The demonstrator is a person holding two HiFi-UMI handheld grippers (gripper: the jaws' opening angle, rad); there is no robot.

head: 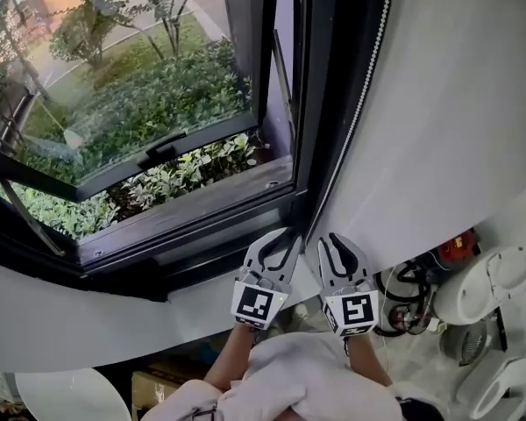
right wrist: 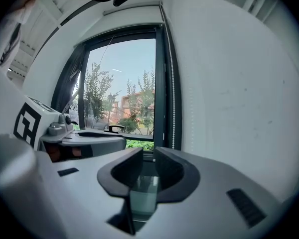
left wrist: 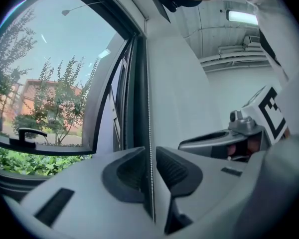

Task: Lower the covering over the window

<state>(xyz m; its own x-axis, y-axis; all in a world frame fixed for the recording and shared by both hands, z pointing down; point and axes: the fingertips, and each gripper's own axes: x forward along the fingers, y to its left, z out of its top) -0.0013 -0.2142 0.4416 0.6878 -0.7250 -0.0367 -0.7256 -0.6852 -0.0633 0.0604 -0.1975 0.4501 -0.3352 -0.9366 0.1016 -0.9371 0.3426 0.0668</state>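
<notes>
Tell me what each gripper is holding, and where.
Nothing is gripped. The bead chain runs between the left gripper's fingers, which stand apart; the right gripper is open and empty.

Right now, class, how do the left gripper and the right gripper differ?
The white left gripper has the thin white bead chain between its jaws; the white right gripper has nothing. The left is nearer the dark window frame, the right nearer the white wall. Both have jaws apart.
</notes>
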